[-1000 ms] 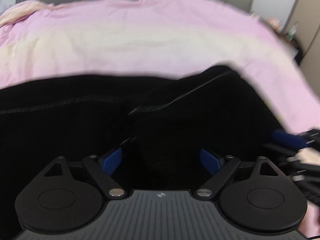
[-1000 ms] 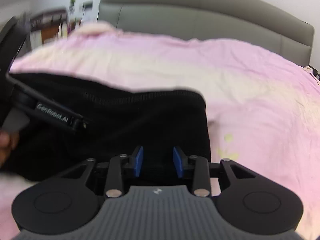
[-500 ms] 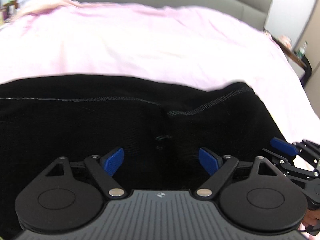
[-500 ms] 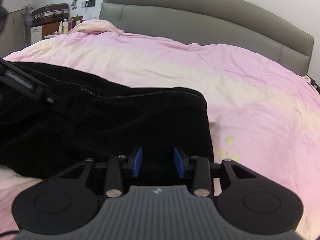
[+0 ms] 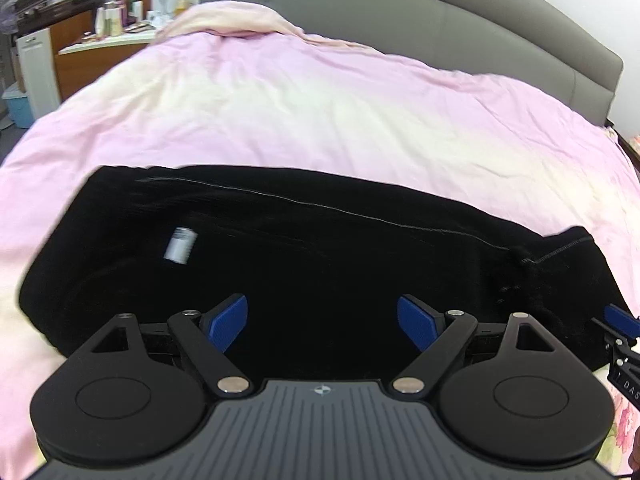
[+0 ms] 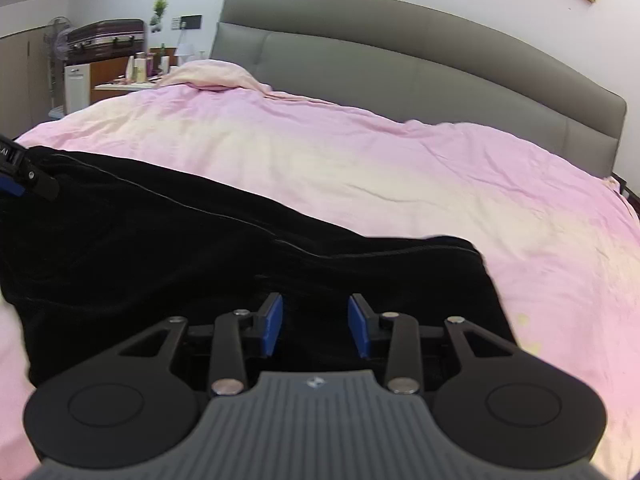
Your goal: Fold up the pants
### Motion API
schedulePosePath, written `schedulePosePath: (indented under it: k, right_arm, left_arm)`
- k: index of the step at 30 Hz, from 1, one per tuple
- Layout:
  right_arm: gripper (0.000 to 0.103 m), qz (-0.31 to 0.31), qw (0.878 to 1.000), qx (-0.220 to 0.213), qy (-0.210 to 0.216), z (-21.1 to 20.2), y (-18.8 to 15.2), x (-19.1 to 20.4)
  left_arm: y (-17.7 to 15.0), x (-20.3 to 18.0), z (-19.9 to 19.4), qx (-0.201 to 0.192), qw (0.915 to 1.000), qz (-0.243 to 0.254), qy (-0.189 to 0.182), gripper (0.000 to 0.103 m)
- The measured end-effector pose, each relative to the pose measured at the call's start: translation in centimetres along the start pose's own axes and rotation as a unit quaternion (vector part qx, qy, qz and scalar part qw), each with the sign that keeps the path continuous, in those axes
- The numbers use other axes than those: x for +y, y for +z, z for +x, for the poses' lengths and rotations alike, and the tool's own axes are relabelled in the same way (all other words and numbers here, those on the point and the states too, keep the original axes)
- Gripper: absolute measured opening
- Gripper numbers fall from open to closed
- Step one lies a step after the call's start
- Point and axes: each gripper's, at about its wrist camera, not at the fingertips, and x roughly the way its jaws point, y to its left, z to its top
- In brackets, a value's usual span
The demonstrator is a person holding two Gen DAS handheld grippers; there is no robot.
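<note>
The black pants [image 5: 320,264] lie across the near part of a bed, on a pink duvet [image 5: 320,112], stretched sideways as a long dark band. A pale line of stitching runs along the upper edge of the cloth. A small white label [image 5: 180,244] shows on the fabric toward the left end in the left wrist view. At the right end in that view a stitched hem sits slightly raised and bunched. In the right wrist view the pants [image 6: 200,264] end in a squared corner just ahead and to the right of the fingers.

The left gripper [image 5: 322,322] hangs over the middle of the pants with its blue pads [image 5: 228,322] wide apart and nothing between them. Whether the pads touch the cloth cannot be told. The right gripper [image 6: 315,324] is over the right end of the pants, its pads [image 6: 272,322] apart with a moderate gap, not closed on the fabric; the black cloth lies in and below the gap. Part of the right gripper also shows at the right edge of the left wrist view, beside the hem.

Beyond the duvet stands a grey padded headboard [image 6: 400,52]. A rumpled cream blanket [image 6: 212,76] lies at the head of the bed. To the left is a wooden dresser [image 5: 96,56] carrying bottles, with a dark suitcase [image 6: 106,38] above it.
</note>
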Motion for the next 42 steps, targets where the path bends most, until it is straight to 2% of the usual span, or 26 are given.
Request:
schedulePosePath:
  k: [5,9,12,15,17,21,25,29,32,35,39,40,42]
  right_arm:
    - [0.035,-0.014,1.0,-0.009,0.017,-0.5,2.2,5.8]
    - [0.037,0.006,0.999,-0.004,0.04,-0.2,3.8,9.6]
    - [0.038,0.011,0.998,0.003,0.069,0.3,4.9,12.9]
    - [0.039,-0.011,0.996,0.014,0.089,1.0,5.3,16.7]
    - [0.039,-0.028,0.995,0.021,0.098,1.6,5.3,18.8]
    - [0.039,-0.048,0.991,0.037,0.117,3.1,5.0,22.6]
    - [0.039,-0.032,0.99,0.057,0.127,4.9,4.7,25.0]
    - [0.039,-0.011,0.986,0.074,0.15,6.9,4.6,26.4]
    - [0.042,-0.028,0.985,0.099,0.141,8.7,3.9,27.9]
    - [0.043,-0.013,0.985,0.101,0.14,9.4,3.6,27.9]
    - [0.043,-0.011,0.984,0.094,0.148,9.3,3.2,27.5]
    - [0.043,-0.01,0.984,0.093,0.151,9.3,3.2,27.5]
    - [0.043,-0.004,0.984,0.093,0.154,9.4,3.2,27.1]
  left_arm:
    - [0.0,5.1,-1.6,-0.011,0.9991,-0.036,0.019,0.102]
    - [-1.7,9.7,-0.7,-0.008,0.9924,-0.118,0.033,0.103]
    - [-3.7,12.8,0.0,-0.012,0.9811,-0.191,0.029,0.103]
    - [-5.5,15.5,0.2,-0.018,0.9637,-0.264,0.036,0.103]
    - [-6.0,16.6,0.5,-0.02,0.956,-0.291,0.031,0.103]
    - [-5.3,17.9,1.5,-0.012,0.9525,-0.303,0.022,0.103]
    - [-5.7,19.2,2.5,-0.009,0.9407,-0.339,0.008,0.103]
    - [-5.8,19.4,3.9,-0.002,0.9429,-0.333,-0.011,0.103]
    - [-5.2,19.6,4.7,-0.003,0.9411,-0.337,-0.022,0.103]
    - [-4.7,19.9,5.3,-0.007,0.9362,-0.35,-0.028,0.103]
    - [-4.5,19.3,5.6,-0.021,0.9366,-0.349,-0.018,0.103]
    - [-4.5,19.2,5.5,-0.027,0.9372,-0.347,-0.01,0.101]
    - [-4.8,18.8,5.0,-0.036,0.9395,-0.34,0.017,0.082]
